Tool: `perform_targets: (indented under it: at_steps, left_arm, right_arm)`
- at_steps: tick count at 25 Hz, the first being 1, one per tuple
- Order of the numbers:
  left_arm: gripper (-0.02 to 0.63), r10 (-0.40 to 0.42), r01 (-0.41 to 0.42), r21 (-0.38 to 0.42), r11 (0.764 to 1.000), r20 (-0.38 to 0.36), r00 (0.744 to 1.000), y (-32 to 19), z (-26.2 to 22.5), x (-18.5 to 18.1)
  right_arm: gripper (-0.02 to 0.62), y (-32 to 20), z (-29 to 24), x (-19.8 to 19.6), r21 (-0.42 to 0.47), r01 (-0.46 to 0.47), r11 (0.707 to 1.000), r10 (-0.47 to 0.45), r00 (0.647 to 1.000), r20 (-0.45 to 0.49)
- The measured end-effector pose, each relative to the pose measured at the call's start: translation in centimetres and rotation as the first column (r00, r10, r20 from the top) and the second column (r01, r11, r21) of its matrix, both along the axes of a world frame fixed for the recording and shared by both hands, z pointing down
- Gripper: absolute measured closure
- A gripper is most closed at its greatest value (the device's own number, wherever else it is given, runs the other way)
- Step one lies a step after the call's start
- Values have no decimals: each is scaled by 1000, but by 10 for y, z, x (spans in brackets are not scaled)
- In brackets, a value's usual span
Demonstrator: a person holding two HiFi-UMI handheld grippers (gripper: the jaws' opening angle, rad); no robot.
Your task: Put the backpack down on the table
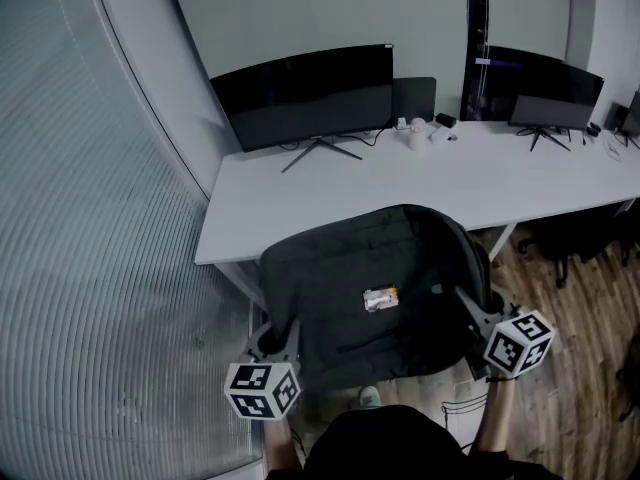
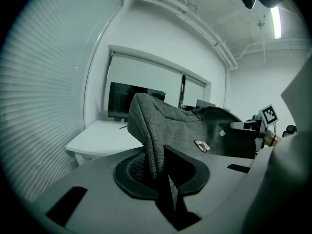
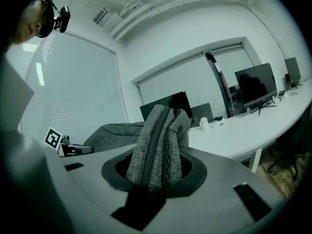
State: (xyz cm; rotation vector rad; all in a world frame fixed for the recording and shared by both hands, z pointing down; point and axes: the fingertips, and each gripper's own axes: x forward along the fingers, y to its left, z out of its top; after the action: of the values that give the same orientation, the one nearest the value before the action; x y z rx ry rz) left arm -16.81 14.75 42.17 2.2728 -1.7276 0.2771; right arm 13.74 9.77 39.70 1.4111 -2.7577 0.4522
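Holding anything, the left gripper (image 2: 158,172)?

Yes, it is clenched on a fold of the backpack's (image 1: 380,258) grey cloth. The edge of the cloth runs straight down between its jaws.

And the right gripper (image 3: 156,177)?

Same on the other side, but a thicker bunch: several folds of the weave with a darker strip down the middle, pinched tight between the jaws.

So where is the backpack?

Slung between the two grippers, one broad face turned up, right in front of the person. A small label (image 1: 381,299) shows near the middle of that face. In the head view its far end overlaps the near edge of the counter (image 1: 300,208) — whether it touches the top I can't tell.

And the marker cubes?

The left cube (image 1: 262,388) sits at the backpack's near left corner and the right cube (image 1: 518,343) at its near right corner. A forearm runs back from each toward the person.

What stands on the counter?

A wide dark monitor (image 1: 305,96) is straight ahead and a second monitor (image 1: 545,90) is off to the right. Between them are a few small white things (image 1: 420,133) with cables — too small to name.

Anything around it?

Slatted blinds (image 1: 90,228) curve down the left side. Wood floor (image 1: 575,308) shows at the right, below the counter's edge.
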Motion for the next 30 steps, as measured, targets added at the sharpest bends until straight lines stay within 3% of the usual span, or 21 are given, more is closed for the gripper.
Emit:
perform_targets:
  at_steps: [3, 8, 22, 30]
  left_arm:
    - [549, 28, -28, -2, 1000, -5, 1000, -51, -9, -15]
    - [551, 49, -49, 8, 999, -5, 999, -89, -8, -22]
    - [551, 82, -82, -7, 997, 9, 997, -144, -16, -19]
    - [551, 60, -60, 5, 998, 11, 998, -202, -27, -23]
  right_arm:
    - [483, -44, -9, -14, -5, -19, 1000, 19, 1000, 1]
    - [483, -73, -8, -20, 8, -46, 999, 46, 999, 19]
    - [483, -118, -10, -16, -15, -78, 997, 78, 996, 40]
    - [483, -185, -25, -21, -5, -42, 999, 42, 998, 42]
